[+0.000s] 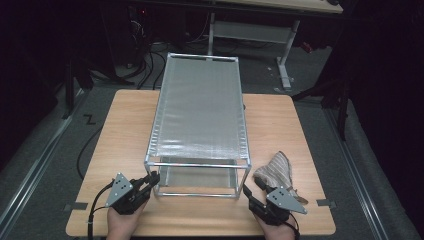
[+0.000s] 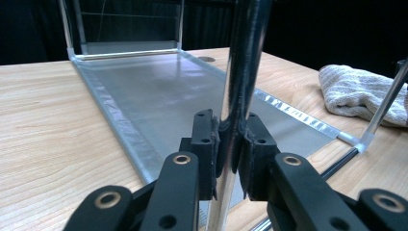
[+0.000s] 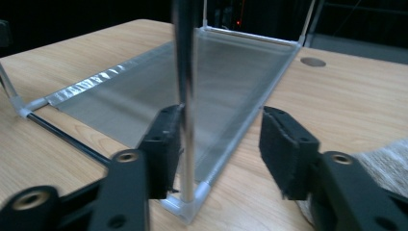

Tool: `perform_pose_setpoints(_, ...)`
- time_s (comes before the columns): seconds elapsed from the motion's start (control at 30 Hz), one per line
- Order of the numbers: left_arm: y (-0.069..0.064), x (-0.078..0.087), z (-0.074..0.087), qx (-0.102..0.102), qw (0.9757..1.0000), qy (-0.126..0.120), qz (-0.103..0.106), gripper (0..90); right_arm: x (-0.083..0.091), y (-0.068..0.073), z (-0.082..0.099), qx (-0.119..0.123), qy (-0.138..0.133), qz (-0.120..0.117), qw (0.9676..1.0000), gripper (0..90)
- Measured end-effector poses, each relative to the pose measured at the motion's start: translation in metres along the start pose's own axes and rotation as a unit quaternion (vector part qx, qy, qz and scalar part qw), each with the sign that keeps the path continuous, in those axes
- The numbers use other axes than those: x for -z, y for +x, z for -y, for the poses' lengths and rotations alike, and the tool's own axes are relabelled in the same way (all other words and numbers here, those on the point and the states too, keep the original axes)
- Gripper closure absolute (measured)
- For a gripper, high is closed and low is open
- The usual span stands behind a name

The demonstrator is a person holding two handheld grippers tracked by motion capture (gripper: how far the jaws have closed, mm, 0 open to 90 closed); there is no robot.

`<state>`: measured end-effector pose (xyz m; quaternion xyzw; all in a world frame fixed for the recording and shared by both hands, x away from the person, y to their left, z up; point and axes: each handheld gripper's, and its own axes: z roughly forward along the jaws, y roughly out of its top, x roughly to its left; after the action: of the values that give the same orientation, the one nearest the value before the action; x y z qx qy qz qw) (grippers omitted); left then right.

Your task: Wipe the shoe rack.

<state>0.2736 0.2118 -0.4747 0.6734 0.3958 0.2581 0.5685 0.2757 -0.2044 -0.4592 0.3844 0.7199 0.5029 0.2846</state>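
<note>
Left gripper (image 1: 151, 181): clamped tight on the near-left post (image 2: 235, 96) of the rack (image 1: 200, 100), pads squeezing the bright tube low down, close to the table (image 1: 125, 130).
Risk at left: thin, slick tube; could twist or slip in the pads if pulled sideways; a hard squeeze might bend it.
Rack: stands mid-table, long side running away from the person, mesh shelf on top, second mesh sheet (image 2: 159, 91) flat at the bottom.
Risk for rack: light frame held at one corner; a pull from the left alone could swing it, skew the corner joints or drag the feet across the wood.
Right gripper (image 1: 247, 192): jaws spread, near-right post (image 3: 185, 96) standing between them, hard against the left pad (image 3: 166, 144), clear of the right one; not gripped.
Risk at right: off-centre post; closing from here could shove it sideways before both pads bite, or let it skid out at the corner piece (image 3: 190, 204).
Cloth (image 1: 275, 170): crumpled just right of the rack, beside the right gripper; could snag on a jaw or get caught under the frame.
</note>
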Motion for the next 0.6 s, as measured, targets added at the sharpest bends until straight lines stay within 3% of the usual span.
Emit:
perform_pose_setpoints(0.13, 0.0, 0.0, 0.0, 0.0, 1.0, 0.0, 0.0, 77.9, -0.002, -0.001, 0.0, -0.01, 0.0, -0.01, 0.9999, 57.3)
perform_pose_setpoints(0.23, 0.0, -0.001, 0.001, -0.004, 1.0, 0.002, 0.001, 78.0, -0.001, 0.002, -0.001, -0.001, -0.006, -0.017, 0.9998, 57.0)
perform_pose_setpoints(0.33, -0.002, -0.002, 0.001, -0.003, 1.0, 0.002, 0.003, 78.0, -0.002, 0.006, -0.002, 0.01, -0.004, -0.013, 0.9998, 59.9)
perform_pose_setpoints(0.43, -0.004, -0.003, 0.001, -0.006, 1.0, 0.005, 0.005, 78.0, -0.006, 0.007, -0.004, 0.005, -0.004, -0.007, 1.0, 62.6)
perform_pose_setpoints(0.6, -0.006, -0.005, 0.003, -0.002, 0.9998, 0.013, 0.016, 77.8, -0.011, 0.007, -0.008, 0.001, -0.009, -0.001, 1.0, 80.4)
